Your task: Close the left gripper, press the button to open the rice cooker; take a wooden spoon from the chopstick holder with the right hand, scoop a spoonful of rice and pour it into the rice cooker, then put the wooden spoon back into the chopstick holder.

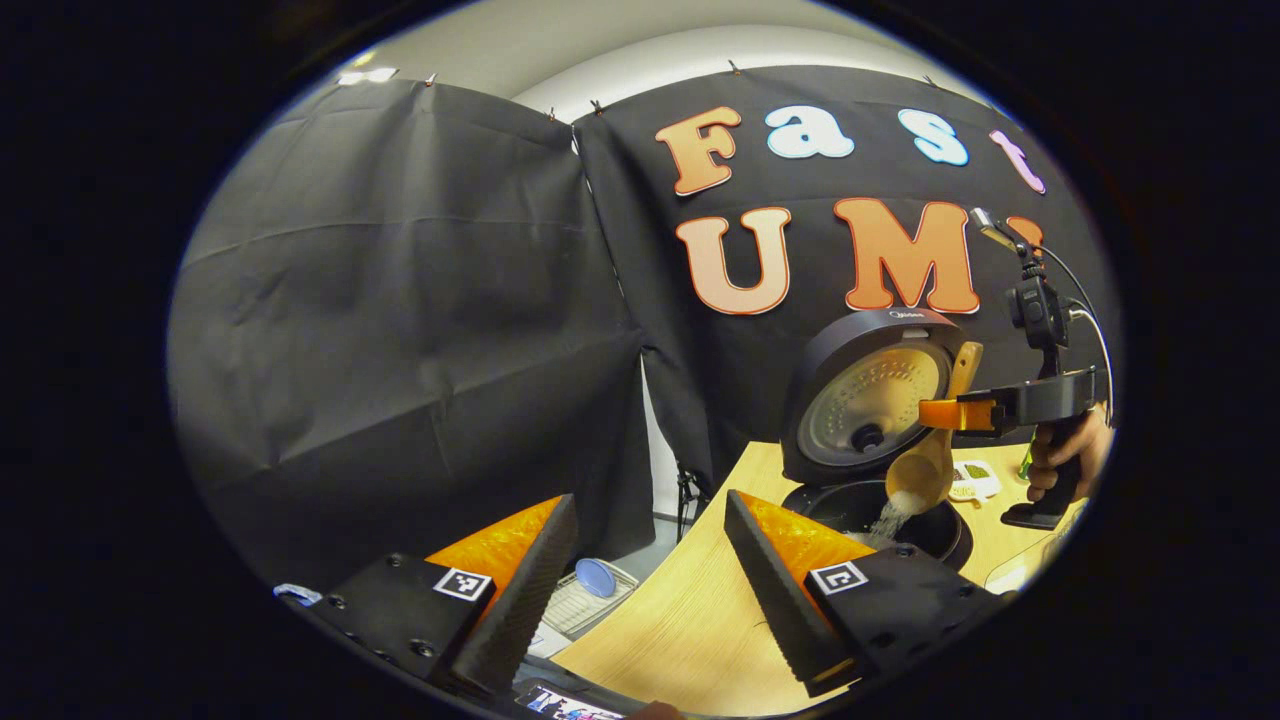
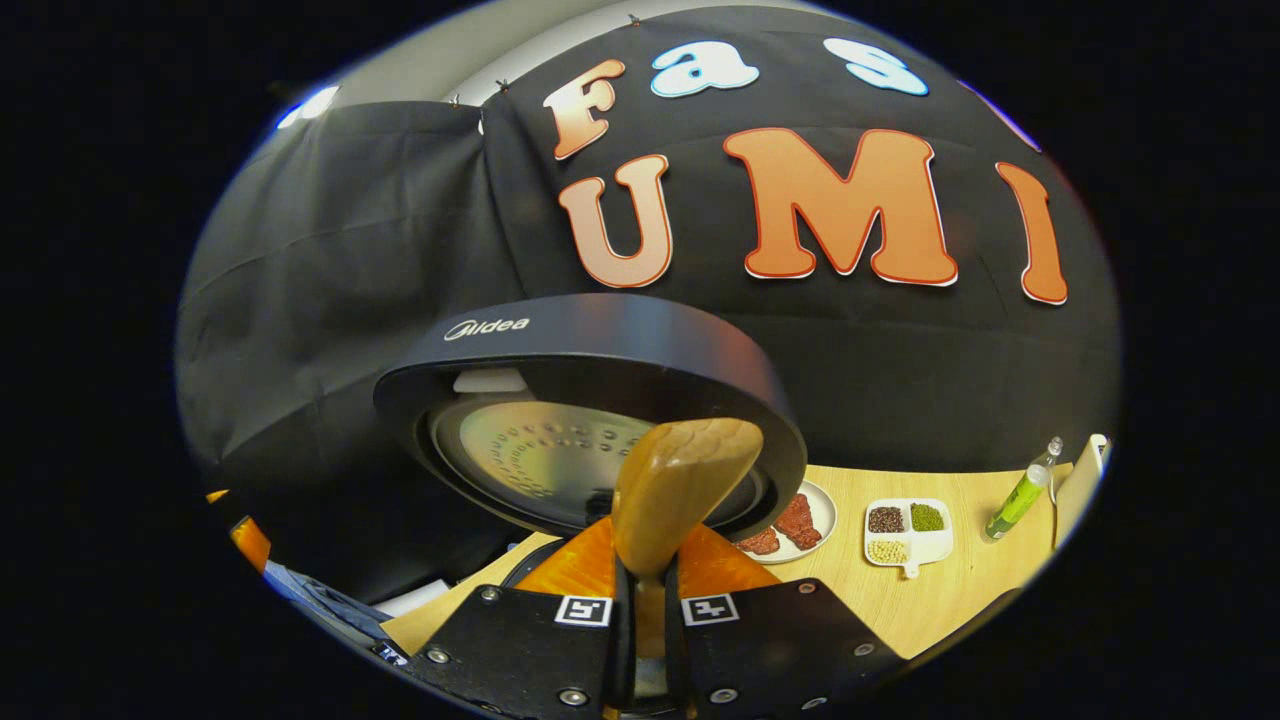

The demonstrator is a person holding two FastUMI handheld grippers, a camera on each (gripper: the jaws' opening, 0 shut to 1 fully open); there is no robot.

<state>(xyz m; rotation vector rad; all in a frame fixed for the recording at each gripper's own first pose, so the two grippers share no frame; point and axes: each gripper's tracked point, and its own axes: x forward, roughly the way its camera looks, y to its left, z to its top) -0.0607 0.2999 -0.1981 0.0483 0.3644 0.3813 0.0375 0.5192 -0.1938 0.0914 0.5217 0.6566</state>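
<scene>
Wooden table (image 1: 690, 610) | left tongs (image 1: 640, 590) apart | right tongs (image 2: 640, 610) clamp wooden spoon (image 2: 680, 500), bowl hidden | rice cooker (image 1: 870, 400) open

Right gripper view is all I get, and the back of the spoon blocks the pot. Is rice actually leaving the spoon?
Observer: Yes. In the left gripper view the wooden spoon is tipped bowl-down, and rice streams from it into the open rice cooker.
Operator: Inside the pot, or onto the rim?
Observer: Inside. The stream drops within the rim, near the pot's middle.
Operator: Where is the left claw?
Observer: The left claw is open and holds nothing. It is over the near end of the table, apart from the cooker.
</scene>
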